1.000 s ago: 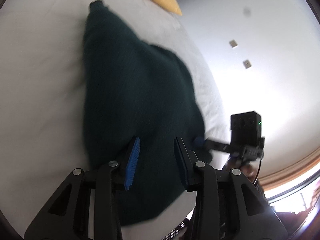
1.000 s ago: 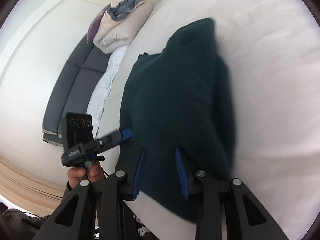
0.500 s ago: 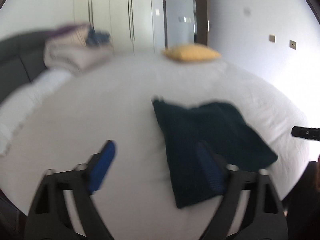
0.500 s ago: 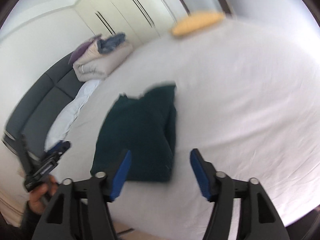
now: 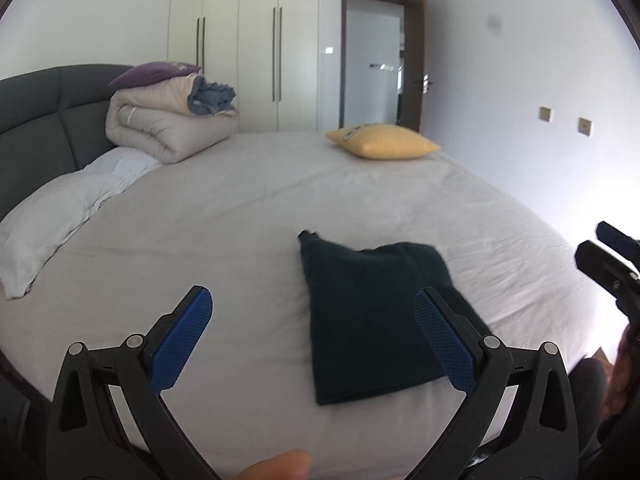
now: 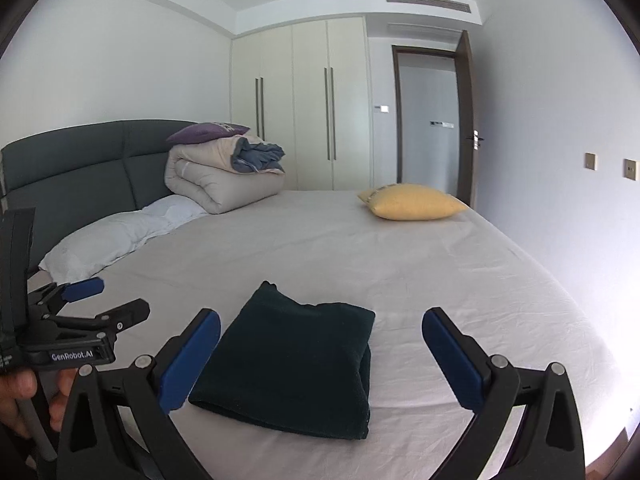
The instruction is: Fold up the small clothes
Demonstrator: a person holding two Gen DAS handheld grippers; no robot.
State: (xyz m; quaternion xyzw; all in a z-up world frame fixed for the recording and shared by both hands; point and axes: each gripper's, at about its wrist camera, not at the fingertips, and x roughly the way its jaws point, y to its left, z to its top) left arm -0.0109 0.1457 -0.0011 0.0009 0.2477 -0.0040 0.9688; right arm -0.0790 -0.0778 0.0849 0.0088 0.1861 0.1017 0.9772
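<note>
Both the left tongs (image 5: 314, 346) and the right tongs (image 6: 322, 358) were spread, empty, above the folded dark garment (image 6: 296, 364) on the bed (image 6: 440, 264); lifting straight off seemed safest.

This is a bedroom in a home: a big bed (image 6: 360, 248), a yellow pillow (image 6: 414, 202), tall closet doors (image 6: 312, 104).

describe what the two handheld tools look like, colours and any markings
Both are matte black plastic frames with silver pivot screws and textured blue finger pads. The left tool carries white "GenRobot.AI" lettering on its body, seen from the right wrist view. The right tool looks identical.
</note>
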